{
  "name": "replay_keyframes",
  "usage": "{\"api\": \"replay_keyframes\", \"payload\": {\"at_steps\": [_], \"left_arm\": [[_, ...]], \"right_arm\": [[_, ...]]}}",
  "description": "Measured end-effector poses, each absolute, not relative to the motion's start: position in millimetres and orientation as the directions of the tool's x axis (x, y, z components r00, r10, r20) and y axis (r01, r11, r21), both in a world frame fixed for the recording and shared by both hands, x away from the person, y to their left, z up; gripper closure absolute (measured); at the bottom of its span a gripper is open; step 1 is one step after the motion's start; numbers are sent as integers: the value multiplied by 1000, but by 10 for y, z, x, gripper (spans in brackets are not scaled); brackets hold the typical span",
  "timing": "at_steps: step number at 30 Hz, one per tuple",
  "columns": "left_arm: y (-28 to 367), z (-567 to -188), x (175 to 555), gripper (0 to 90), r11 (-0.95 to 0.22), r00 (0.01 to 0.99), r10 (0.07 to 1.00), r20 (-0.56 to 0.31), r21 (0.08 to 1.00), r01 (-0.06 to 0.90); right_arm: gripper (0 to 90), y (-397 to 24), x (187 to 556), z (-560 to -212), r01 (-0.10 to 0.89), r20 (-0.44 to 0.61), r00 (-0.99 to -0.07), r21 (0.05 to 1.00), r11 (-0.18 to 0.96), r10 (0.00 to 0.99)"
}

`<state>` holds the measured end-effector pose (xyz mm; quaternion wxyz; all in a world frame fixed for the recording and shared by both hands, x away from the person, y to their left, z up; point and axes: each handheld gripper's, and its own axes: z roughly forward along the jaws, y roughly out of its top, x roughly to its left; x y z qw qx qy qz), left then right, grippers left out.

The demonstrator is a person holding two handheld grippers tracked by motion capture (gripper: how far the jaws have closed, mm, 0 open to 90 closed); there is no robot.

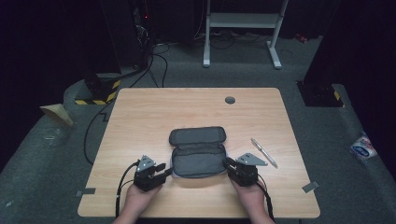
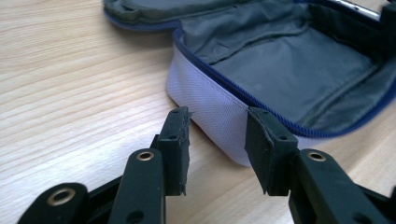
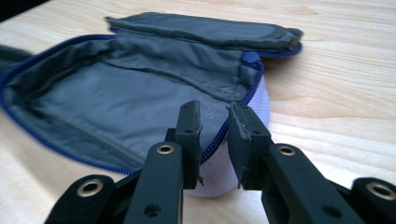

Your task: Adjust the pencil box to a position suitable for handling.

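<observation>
On the near half of the wooden table [image 1: 140, 112] lies an open pencil case [image 1: 198, 161], grey inside with a blue zip and a pale outer wall; its lid [image 1: 197, 136] is folded back toward the far side. A person's hands come in from the near edge, one on each side of the case.

At the case's left end, the left gripper [image 1: 164, 171] has one jaw on either side of the near-left corner of the pale wall [image 2: 212, 107]. The wall sits between the jaws, and whether the pads press on the fabric cannot be told from the left gripper view.

At the right end, the right gripper [image 1: 227, 163] straddles the zip rim [image 3: 247, 95], one jaw over the grey lining and the other outside the wall. A narrow gap shows between the jaws, and a grip on the rim cannot be confirmed.

To the right of the case, just beyond the right gripper, a pen [image 1: 264, 152] lies slantwise on the wood. Near the far edge sits a small grey round cap [image 1: 229, 100].
</observation>
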<state>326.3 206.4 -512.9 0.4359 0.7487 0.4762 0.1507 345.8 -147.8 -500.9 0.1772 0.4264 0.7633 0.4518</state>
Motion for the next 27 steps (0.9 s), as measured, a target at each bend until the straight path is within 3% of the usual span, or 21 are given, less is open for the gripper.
{"api": "replay_keyframes", "payload": {"at_steps": [8, 14, 27], "left_arm": [[2180, -5142, 3271, 614, -147, 456, 872, -176, 795, 588], [2215, -5154, 3275, 609, -161, 452, 877, -164, 786, 597], [2068, -5198, 3276, 605, -234, 502, 856, -123, 773, 589]], "right_arm": [[691, -1640, 3320, -4913, 444, 120, -575, 877, 185, 809], [671, -1816, 3369, -5004, 478, 122, -527, 861, 175, 841], [635, -1672, 3400, -5154, 504, 90, -544, 830, 239, 834]]}}
